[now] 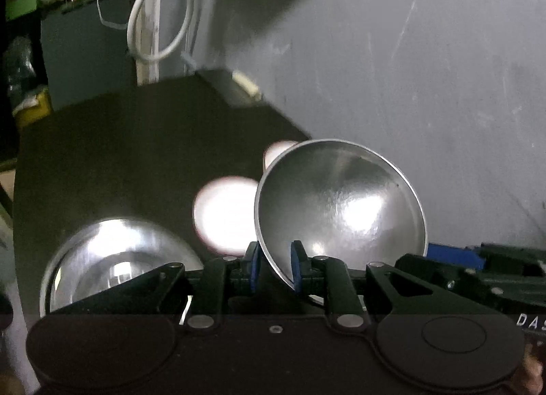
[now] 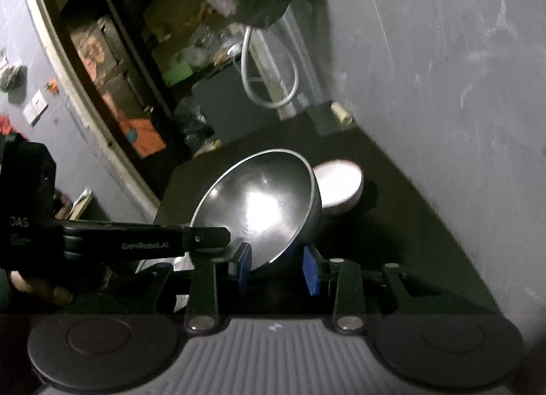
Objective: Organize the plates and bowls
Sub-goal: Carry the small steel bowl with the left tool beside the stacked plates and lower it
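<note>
Left gripper point(image 1: 275, 267) pinches the rim of a tilted steel bowl point(image 1: 341, 203), lifted above the dark table point(image 1: 136, 142); right gripper point(image 2: 278, 267) clamps a second bowl point(image 2: 262, 203) likewise, probably for nesting; a third bowl point(image 1: 119, 258) rests near the table's front edge.

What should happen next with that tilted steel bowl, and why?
Probably level the tilted steel bowl and lower it into the second steel bowl on the black table. The left gripper pinches its rim, and the two bowls look alike, so they should nest.
</note>
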Action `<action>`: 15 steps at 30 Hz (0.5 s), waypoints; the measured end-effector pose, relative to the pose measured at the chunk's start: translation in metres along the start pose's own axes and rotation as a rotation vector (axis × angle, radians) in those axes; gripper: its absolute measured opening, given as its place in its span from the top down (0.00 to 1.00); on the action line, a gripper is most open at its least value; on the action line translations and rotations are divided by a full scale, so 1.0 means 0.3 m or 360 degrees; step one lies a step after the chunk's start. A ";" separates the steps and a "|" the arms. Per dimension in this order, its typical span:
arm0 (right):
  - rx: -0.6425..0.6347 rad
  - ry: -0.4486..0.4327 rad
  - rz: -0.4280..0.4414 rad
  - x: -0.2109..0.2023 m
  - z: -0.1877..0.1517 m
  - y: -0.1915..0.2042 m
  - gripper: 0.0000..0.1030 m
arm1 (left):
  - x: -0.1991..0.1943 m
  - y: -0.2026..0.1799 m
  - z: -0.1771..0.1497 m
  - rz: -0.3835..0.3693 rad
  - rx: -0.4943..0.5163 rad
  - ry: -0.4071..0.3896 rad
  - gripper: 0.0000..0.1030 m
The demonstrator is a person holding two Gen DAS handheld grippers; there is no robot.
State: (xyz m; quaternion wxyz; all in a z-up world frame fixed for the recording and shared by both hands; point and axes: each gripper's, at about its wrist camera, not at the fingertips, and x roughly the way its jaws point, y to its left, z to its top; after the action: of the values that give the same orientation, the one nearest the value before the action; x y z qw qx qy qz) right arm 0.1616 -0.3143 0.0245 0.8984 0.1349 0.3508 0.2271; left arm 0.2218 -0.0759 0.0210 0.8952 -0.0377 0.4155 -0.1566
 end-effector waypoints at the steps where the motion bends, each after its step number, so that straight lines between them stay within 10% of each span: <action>1: -0.0002 0.0030 0.0009 -0.007 -0.014 -0.001 0.64 | 0.000 -0.001 -0.020 -0.0002 -0.0001 0.0036 0.79; 15: -0.0067 0.0339 0.0141 -0.007 -0.114 -0.014 0.64 | -0.022 -0.008 -0.175 0.0054 0.0013 0.0345 0.77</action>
State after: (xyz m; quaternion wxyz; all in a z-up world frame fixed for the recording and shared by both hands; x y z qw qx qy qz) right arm 0.1378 -0.3161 -0.0006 0.8477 0.1065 0.4332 0.2868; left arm 0.1774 -0.0728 -0.0079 0.8477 -0.0099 0.5098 -0.1462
